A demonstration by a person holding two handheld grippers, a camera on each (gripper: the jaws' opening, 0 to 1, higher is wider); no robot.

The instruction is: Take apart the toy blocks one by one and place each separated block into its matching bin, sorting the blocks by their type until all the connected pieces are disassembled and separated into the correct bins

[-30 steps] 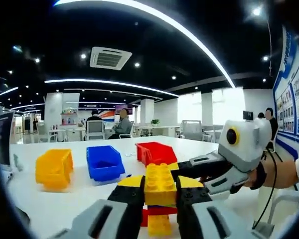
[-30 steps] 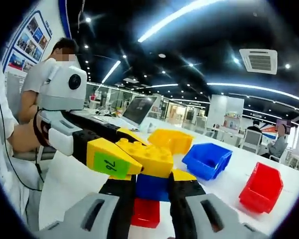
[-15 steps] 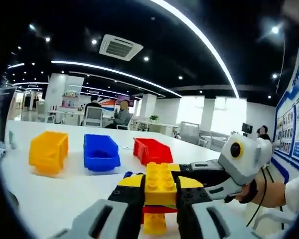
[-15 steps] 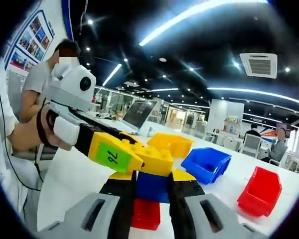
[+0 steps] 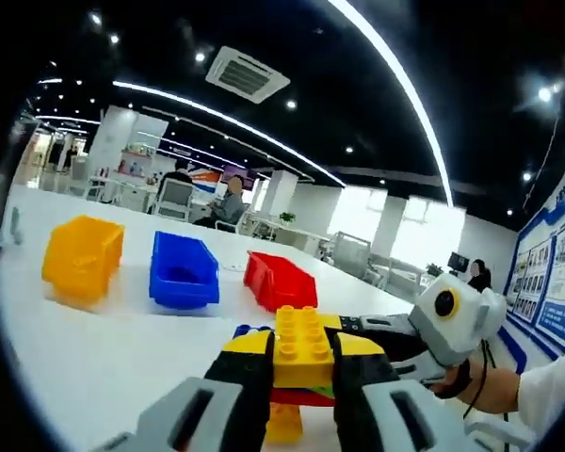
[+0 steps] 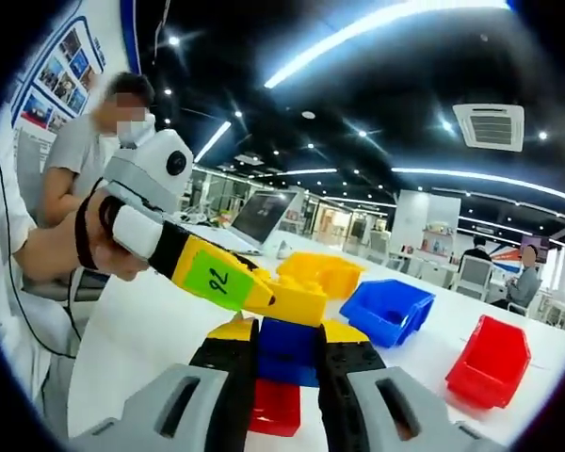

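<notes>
Bins on the white worktop (image 5: 94, 348), in a row in the left gripper view: yellow bin (image 5: 82, 258), blue bin (image 5: 183, 272), red bin (image 5: 279, 281), each just beside the next, open tops up. The right gripper view shows the same three from another side, the yellow bin (image 6: 322, 270) farthest, the blue bin (image 6: 389, 308) in the middle, the red bin (image 6: 492, 354) nearest the right edge of the worktop (image 6: 141, 330).

Left gripper (image 5: 301, 363): jaws clenched on a yellow block (image 5: 303, 346), the top piece of the block stack, held above the worktop; a red block (image 5: 301, 396) and a lower yellow piece (image 5: 284, 424) show beneath it. In the right gripper view, this gripper (image 6: 273, 301) reaches in from the left and bears a green label (image 6: 214, 279) with handwritten digits that read roughly "92" or "26"; the orientation leaves this unclear.

Right gripper (image 6: 287, 353): jaws closed on a blue block (image 6: 287, 350), directly under the yellow block (image 6: 297, 303); a red block (image 6: 277, 408) sits below.

Background: an open laptop (image 6: 260, 213) at the worktop's far edge, seated people at distant desks, a ceiling air vent (image 5: 248, 73), and wall posters too small to read.
</notes>
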